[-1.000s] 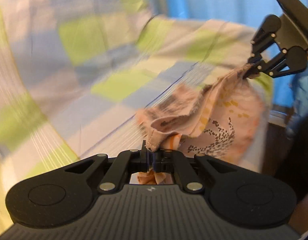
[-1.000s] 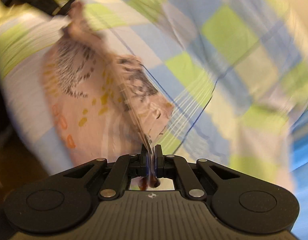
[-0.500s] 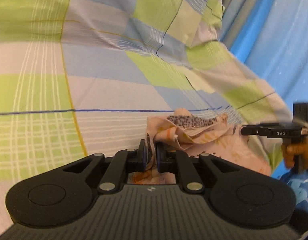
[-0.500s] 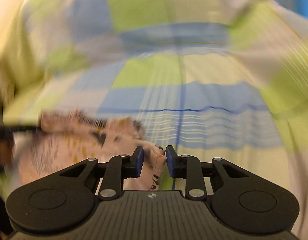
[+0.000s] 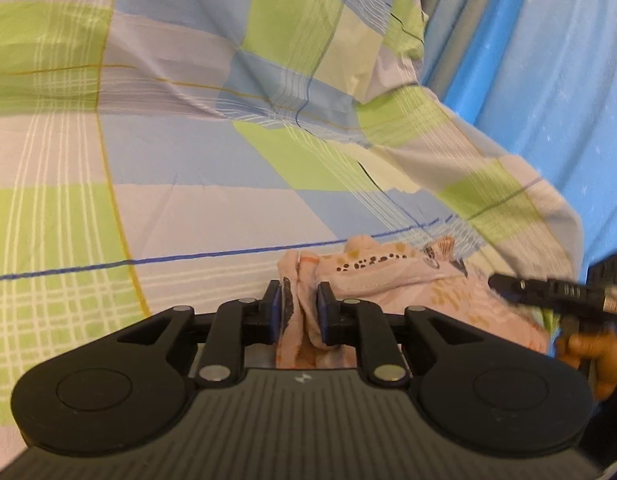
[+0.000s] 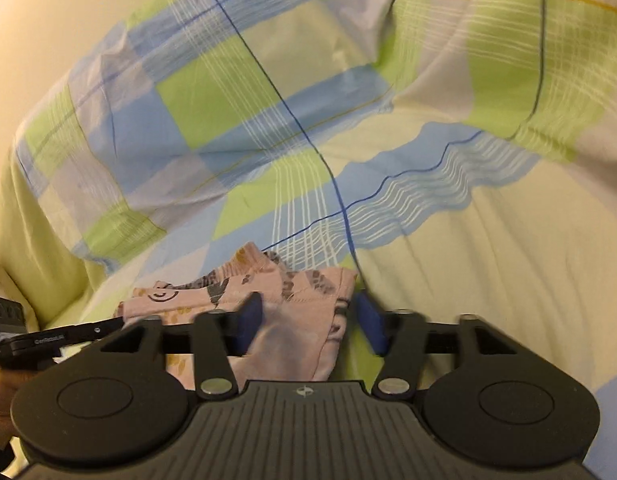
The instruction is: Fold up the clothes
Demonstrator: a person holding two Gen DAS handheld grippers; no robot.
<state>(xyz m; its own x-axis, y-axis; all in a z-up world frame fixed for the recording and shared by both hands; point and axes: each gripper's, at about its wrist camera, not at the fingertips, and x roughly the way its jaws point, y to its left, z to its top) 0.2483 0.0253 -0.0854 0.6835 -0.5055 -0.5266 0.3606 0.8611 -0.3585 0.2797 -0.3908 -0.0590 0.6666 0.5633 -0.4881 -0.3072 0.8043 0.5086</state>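
A pink patterned garment (image 5: 388, 276) lies crumpled on the checked bedsheet (image 5: 188, 160). My left gripper (image 5: 299, 312) is open, and a fold of the pink cloth sits loosely between its blue pads. In the right wrist view the same garment (image 6: 236, 288) lies flat on the sheet (image 6: 468, 240). My right gripper (image 6: 308, 322) stands wide open over its near edge without pinching it. A hand (image 5: 596, 356) holds the right tool at the right edge of the left wrist view.
A blue curtain (image 5: 548, 80) hangs past the bed's right side. The blue, green and white checked bedding bunches into a raised fold (image 6: 188, 100) behind the garment. A cream wall (image 6: 48, 20) rises at the far left.
Both grippers were shut on the garment and held it up a second ago. They have lowered it onto the bed and opened, the right one wider.
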